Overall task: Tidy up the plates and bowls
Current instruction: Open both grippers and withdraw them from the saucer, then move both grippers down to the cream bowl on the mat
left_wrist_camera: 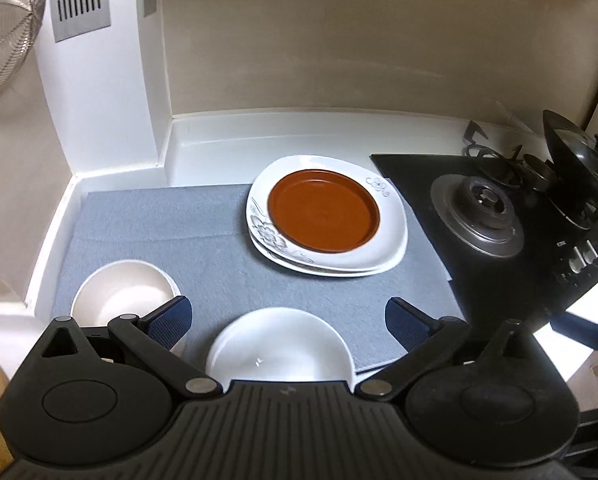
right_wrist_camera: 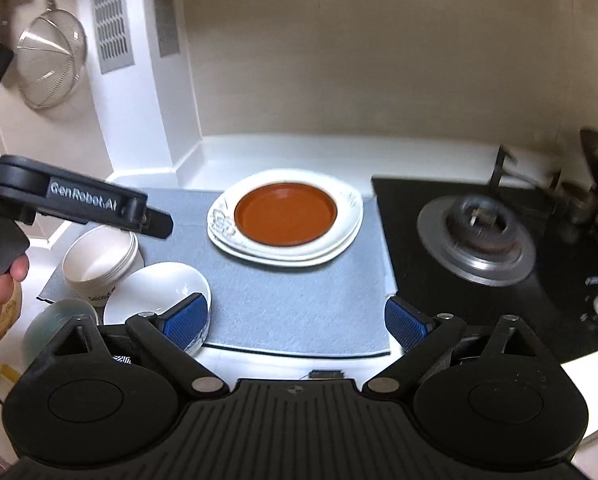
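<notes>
A brown round plate point(left_wrist_camera: 323, 212) point(right_wrist_camera: 285, 214) lies on two stacked white square plates with a flower print point(left_wrist_camera: 383, 258) point(right_wrist_camera: 339, 250) on the grey mat point(left_wrist_camera: 203, 236) point(right_wrist_camera: 299, 312). A white shallow bowl point(left_wrist_camera: 281, 350) point(right_wrist_camera: 159, 288) sits at the mat's front, just below my open, empty left gripper point(left_wrist_camera: 287, 322). Stacked cream paper bowls point(left_wrist_camera: 121, 292) point(right_wrist_camera: 99, 256) stand at its left. My right gripper point(right_wrist_camera: 297, 320) is open and empty above the mat's front edge. The left gripper also shows from the side in the right wrist view point(right_wrist_camera: 155, 222), above the paper bowls.
A black gas hob with a burner point(left_wrist_camera: 479, 216) point(right_wrist_camera: 477, 238) adjoins the mat on the right, with a lidded pan point(left_wrist_camera: 579, 160) behind. A wire strainer point(left_wrist_camera: 3, 32) point(right_wrist_camera: 51, 60) hangs on the left wall. A glass bowl point(right_wrist_camera: 55, 322) sits at the front left.
</notes>
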A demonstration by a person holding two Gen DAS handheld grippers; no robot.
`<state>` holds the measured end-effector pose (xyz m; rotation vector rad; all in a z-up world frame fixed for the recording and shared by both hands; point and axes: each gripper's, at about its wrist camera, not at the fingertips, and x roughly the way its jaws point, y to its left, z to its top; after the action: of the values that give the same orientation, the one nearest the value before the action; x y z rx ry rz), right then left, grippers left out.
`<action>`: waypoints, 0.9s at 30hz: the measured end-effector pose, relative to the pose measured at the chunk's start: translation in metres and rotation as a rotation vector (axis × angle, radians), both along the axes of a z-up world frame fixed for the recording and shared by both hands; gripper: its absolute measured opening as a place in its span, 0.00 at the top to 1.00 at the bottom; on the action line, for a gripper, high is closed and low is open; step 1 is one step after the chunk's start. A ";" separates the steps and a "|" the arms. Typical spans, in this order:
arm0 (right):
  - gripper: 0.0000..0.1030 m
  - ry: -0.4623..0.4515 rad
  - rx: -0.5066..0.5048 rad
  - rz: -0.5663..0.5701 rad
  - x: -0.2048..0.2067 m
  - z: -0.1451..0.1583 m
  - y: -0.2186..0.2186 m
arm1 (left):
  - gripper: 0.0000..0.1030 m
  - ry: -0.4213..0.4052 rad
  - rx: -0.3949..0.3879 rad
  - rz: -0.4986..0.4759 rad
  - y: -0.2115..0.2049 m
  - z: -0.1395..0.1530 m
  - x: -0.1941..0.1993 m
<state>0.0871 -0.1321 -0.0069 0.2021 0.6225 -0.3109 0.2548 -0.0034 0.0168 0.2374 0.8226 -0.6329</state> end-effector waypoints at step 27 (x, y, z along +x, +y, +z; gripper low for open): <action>0.06 -0.153 -0.004 0.190 -0.066 0.013 -0.060 | 0.00 -0.048 0.102 0.193 -0.028 0.010 -0.091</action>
<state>0.0214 -0.1921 0.0057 0.1599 0.4857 -0.1122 0.1640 -0.0310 0.0272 0.2615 0.8214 -0.4028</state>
